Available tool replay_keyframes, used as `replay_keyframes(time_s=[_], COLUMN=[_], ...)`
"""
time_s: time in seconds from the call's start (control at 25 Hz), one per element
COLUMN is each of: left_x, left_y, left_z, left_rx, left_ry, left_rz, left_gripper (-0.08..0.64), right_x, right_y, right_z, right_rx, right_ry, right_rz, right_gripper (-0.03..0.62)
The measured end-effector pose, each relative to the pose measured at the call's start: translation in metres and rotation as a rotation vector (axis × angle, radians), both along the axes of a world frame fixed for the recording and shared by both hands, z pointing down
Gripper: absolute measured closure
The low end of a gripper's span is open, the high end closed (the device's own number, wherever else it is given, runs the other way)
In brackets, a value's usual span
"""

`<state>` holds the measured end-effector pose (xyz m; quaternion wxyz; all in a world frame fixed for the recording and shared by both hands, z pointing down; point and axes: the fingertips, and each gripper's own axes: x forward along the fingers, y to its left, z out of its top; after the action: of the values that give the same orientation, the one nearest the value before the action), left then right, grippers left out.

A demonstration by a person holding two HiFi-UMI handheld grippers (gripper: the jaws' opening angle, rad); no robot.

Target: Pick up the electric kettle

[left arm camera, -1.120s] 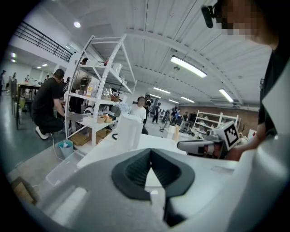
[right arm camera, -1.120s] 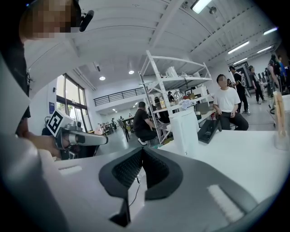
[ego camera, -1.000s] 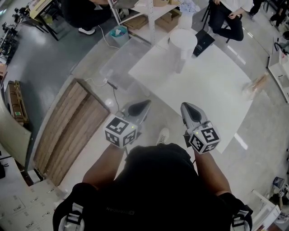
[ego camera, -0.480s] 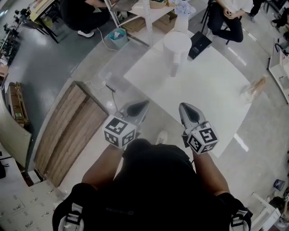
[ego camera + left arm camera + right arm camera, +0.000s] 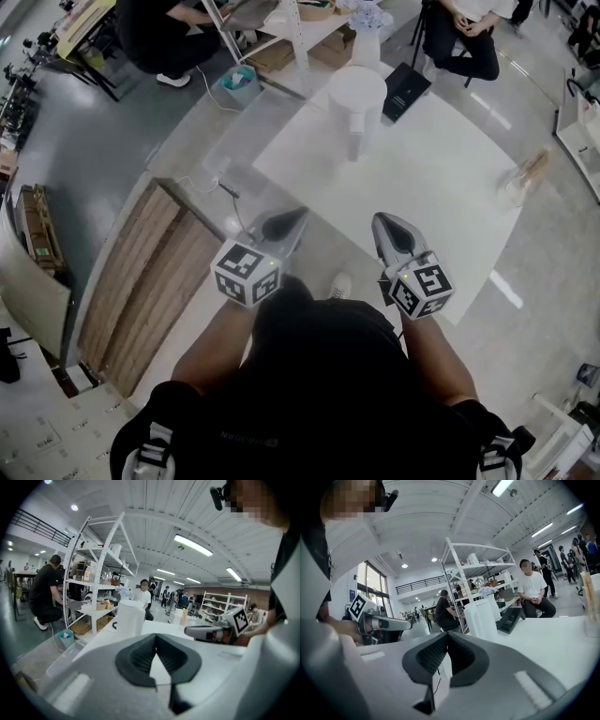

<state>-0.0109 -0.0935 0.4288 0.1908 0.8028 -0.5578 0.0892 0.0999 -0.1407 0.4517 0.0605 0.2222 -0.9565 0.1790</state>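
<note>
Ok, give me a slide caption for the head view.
Left gripper and right gripper, both shut and empty, point toward the white kettle far across the table.

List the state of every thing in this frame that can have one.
Electric kettle: upright on the white table, untouched.
Left gripper: fingers shut, empty, well short of the kettle.
Right gripper: fingers shut, empty, well short of the kettle.
Clear container: standing near the table's right edge, something brown inside.
</note>
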Motion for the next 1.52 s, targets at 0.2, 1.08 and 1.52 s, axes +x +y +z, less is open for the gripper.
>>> replay_keyframes(time_s=[0.2, 1.08, 1.52], left_x=[-0.003, -0.073, -0.111], left_y=[-0.005, -0.059, -0.091], left_z=[0.004, -0.001, 0.003], left_rx=[-0.006, 0.003, 0.003], left_ry=[0.008, 0.01, 0.024], left_rz=[0.025, 0.204, 0.279], left_gripper=[0.557, 0.557, 0.557], right_x=[-0.001, -0.063, -0.099], right_y=[-0.005, -0.031, -0.05], right_z=[0.002, -0.003, 0.004], right_rx=[0.002, -0.001, -0.016], right_ry=[0.011, 0.058, 0.085], right_rz=[0.027, 0.201, 0.283], right_gripper=[0.586, 0.586, 0.586])
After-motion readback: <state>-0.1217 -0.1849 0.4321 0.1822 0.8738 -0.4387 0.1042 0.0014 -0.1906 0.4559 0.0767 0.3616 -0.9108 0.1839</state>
